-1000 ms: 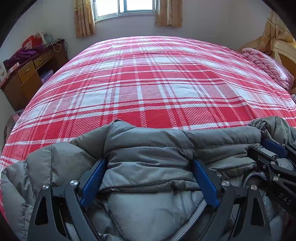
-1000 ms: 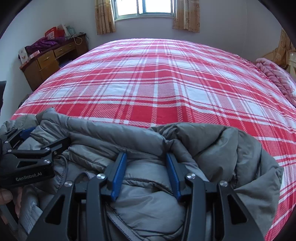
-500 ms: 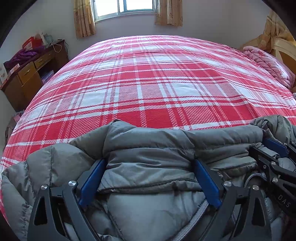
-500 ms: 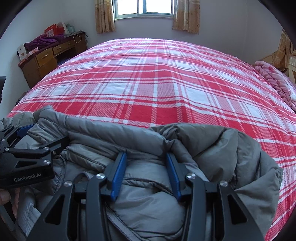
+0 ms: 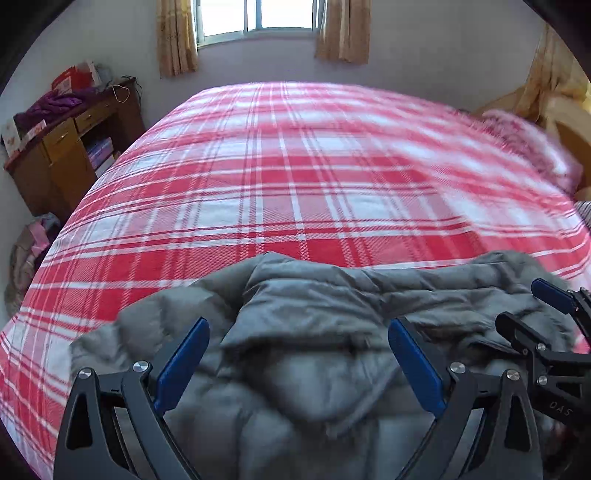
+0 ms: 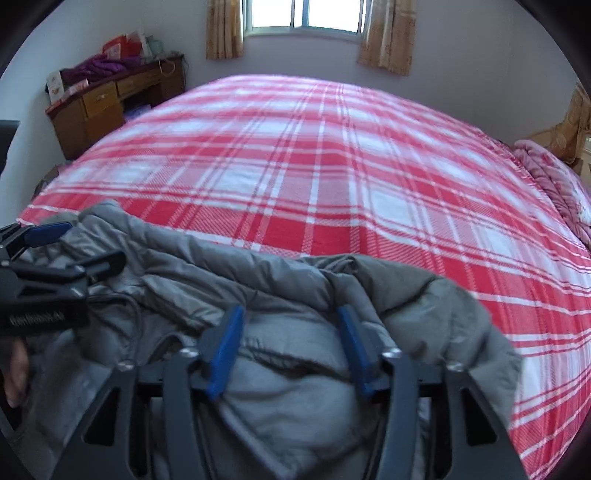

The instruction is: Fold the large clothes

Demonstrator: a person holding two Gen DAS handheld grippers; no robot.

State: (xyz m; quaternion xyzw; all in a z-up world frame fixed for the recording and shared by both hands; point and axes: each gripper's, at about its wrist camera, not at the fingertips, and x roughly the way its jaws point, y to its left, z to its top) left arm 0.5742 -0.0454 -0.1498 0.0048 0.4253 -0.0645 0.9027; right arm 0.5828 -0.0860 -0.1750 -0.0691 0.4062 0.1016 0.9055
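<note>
A grey puffer jacket [image 5: 314, 325] lies bunched at the near edge of a bed with a red and white plaid cover [image 5: 295, 177]. My left gripper [image 5: 299, 354] has its blue fingers wide apart with a thick fold of the jacket between them. My right gripper [image 6: 290, 343] has its fingers closer together, pressed against a bulging fold of the jacket [image 6: 295, 369]. The right gripper shows at the right edge of the left wrist view [image 5: 546, 321]. The left gripper shows at the left edge of the right wrist view [image 6: 55, 251].
A wooden desk [image 6: 110, 103] with purple clothes stands left of the bed. A pink quilt [image 6: 554, 184] lies at the bed's right side by a wooden headboard [image 5: 565, 122]. A curtained window [image 5: 258, 18] is on the far wall. Bags [image 5: 29, 251] sit on the floor at left.
Both grippers and the jacket have risen and pulled back toward me, so more of the room and wall shows. The views are blurred with motion. The finger spacing looks the same.
</note>
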